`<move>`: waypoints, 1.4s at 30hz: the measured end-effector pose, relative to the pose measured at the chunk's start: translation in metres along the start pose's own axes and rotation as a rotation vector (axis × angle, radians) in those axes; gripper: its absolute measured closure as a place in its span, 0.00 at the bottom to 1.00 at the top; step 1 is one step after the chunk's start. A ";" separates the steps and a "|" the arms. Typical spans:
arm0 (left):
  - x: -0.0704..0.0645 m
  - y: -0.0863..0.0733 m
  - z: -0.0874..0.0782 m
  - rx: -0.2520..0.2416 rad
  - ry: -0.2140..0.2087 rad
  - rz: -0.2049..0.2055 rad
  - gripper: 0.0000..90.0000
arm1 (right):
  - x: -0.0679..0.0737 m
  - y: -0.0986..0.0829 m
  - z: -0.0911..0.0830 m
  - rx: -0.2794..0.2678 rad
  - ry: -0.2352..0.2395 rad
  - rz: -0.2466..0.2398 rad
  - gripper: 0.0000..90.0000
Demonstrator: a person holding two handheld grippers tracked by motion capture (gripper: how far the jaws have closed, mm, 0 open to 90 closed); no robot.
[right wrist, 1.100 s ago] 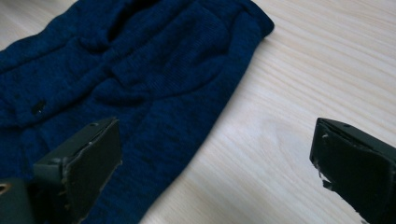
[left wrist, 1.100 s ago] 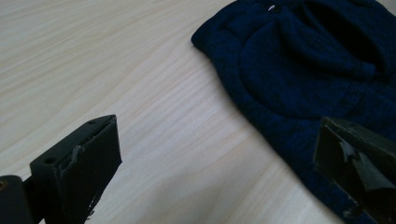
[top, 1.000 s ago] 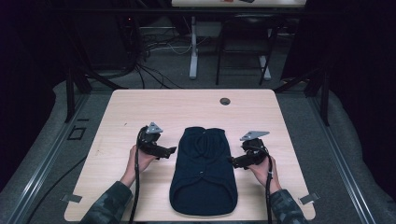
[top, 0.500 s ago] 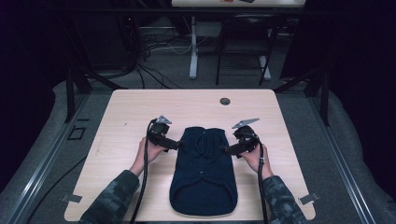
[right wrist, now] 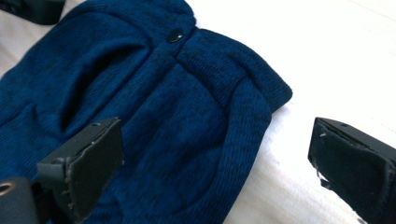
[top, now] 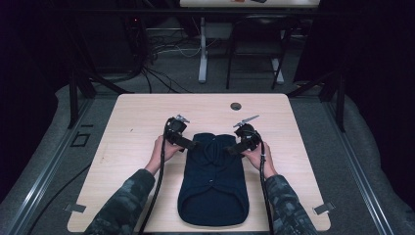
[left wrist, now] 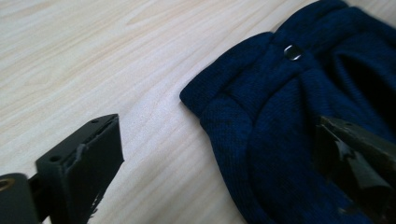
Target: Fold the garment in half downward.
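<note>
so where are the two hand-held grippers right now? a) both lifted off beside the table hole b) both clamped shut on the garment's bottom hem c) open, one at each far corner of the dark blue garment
c: the left hand-held gripper and right hand-held gripper sit at the far corners of the dark blue garment, and each gripper view shows its jaws wide apart around a corner.

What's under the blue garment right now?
The garment lies flat on the table; pale wood shows all around it. Anything beneath the cloth is covered.

Dim, dark surroundings around a lit table [top: 147, 117] — gripper views bright, the right one's wood overexposed, near jaws blurred.
</note>
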State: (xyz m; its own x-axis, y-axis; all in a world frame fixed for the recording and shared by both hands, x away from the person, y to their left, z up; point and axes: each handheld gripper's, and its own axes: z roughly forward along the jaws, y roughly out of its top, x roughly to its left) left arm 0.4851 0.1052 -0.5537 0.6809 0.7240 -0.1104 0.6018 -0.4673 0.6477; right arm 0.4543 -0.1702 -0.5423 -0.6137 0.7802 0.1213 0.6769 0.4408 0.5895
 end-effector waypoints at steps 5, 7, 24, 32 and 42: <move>0.001 0.001 0.012 0.018 0.009 -0.013 0.05 | -0.007 0.005 0.008 0.005 -0.017 0.025 0.06; 0.002 0.002 0.015 0.022 0.008 -0.018 0.05 | -0.011 0.006 0.010 0.001 -0.012 0.039 0.08; -0.010 0.002 0.027 0.087 0.072 0.031 0.16 | -0.008 0.009 0.028 0.087 -0.016 0.033 0.40; -0.019 0.002 0.023 0.082 0.066 0.052 0.33 | -0.002 0.008 0.028 0.076 -0.024 0.012 0.55; -0.027 0.004 0.020 0.105 0.019 0.105 0.69 | -0.005 0.004 0.023 0.099 0.035 0.032 0.72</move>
State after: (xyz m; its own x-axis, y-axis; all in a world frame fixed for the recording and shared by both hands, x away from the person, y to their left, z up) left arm 0.4773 0.0733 -0.5629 0.7350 0.6774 -0.0310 0.5686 -0.5907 0.5725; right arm 0.4697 -0.1623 -0.5588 -0.6043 0.7789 0.1677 0.7318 0.4593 0.5034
